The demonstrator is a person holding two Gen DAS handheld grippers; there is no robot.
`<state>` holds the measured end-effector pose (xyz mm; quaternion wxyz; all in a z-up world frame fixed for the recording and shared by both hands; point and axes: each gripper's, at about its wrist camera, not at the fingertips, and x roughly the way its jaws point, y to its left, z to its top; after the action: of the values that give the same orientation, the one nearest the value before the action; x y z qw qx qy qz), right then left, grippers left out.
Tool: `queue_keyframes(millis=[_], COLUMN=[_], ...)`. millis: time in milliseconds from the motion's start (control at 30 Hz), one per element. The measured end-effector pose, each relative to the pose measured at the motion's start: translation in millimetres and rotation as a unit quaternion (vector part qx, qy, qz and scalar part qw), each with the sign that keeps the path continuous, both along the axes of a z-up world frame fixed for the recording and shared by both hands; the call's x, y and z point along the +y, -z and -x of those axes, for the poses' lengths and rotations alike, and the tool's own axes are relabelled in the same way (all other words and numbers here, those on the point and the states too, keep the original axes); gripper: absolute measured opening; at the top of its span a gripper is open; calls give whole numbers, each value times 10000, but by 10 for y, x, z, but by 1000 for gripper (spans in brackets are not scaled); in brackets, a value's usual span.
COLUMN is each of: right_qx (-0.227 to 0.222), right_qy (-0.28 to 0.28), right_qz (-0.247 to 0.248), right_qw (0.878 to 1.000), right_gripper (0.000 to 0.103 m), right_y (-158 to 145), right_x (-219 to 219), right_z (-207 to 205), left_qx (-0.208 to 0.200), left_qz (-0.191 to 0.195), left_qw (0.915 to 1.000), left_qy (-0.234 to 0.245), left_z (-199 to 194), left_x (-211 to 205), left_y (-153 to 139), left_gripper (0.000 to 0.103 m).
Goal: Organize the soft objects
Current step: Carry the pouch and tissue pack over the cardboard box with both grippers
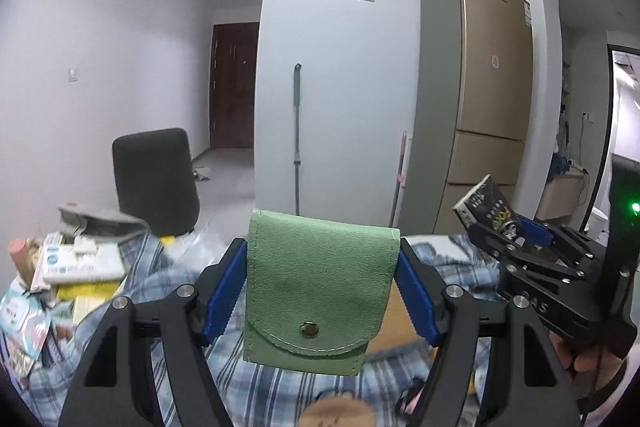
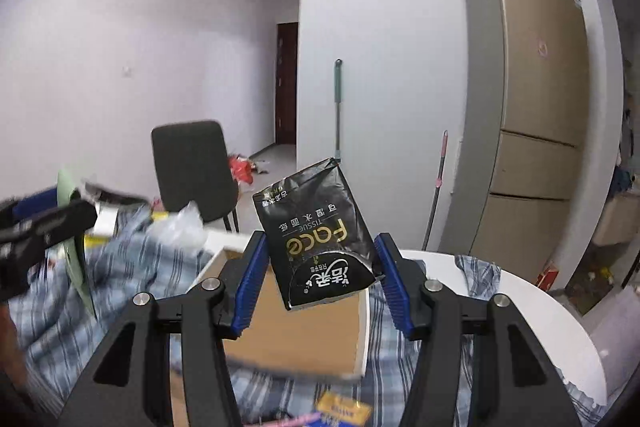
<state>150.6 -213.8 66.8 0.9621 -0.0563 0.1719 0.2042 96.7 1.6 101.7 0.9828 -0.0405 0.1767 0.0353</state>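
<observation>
**A:** Quick check on what you've got in hand. Your left gripper (image 1: 322, 291) has its blue pads clamped on both sides of the flat green faux-leather pouch with a brass snap (image 1: 320, 291), jaws fairly wide because the pouch is wide. It's held up off the mess, flap end nearest the camera.

**B:** And my right one?

**A:** Your right gripper (image 2: 320, 279) is narrower, pinching the black glossy pack of face tissues with gold lettering (image 2: 320, 231) by its lower end. The pack sticks up and tilts left, print upside down.

**B:** What's under them?

**A:** A rumpled blue-and-white plaid shirt (image 2: 120, 275) spread over the round white table (image 2: 532, 303), with an open cardboard box with white edges (image 2: 304, 331) right below your right jaws. On the left there's a blurry heap of packets and boxes (image 1: 76, 267).

**B:** Further back?

**A:** A dark grey chair (image 2: 192, 167), a green-handled mop (image 1: 297, 139) leaning on the white wall, and a tall gold fridge (image 1: 492, 95).
</observation>
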Motion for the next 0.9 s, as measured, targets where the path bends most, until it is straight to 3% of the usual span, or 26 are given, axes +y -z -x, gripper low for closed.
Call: queue_keyframes(millis=[233, 333, 567, 900], right_qx=[125, 125, 449, 1299], right_qy=[234, 296, 566, 126], right_qz=[-362, -314, -198, 199], right_qw=[9990, 9990, 9972, 9913], right_gripper=[53, 53, 53, 47], right_y=[-180, -136, 306, 779], right_x=[32, 71, 94, 286], right_z=[-480, -584, -809, -1025], left_qx=[245, 565, 1160, 1773], left_qz=[-196, -83, 140, 264], left_qw=[9993, 9979, 9927, 9834], left_qy=[192, 295, 287, 282], left_z=[-582, -847, -1255, -1555], left_x=[-183, -185, -61, 4], left_y=[-133, -64, 359, 911], left_gripper=[74, 74, 74, 74])
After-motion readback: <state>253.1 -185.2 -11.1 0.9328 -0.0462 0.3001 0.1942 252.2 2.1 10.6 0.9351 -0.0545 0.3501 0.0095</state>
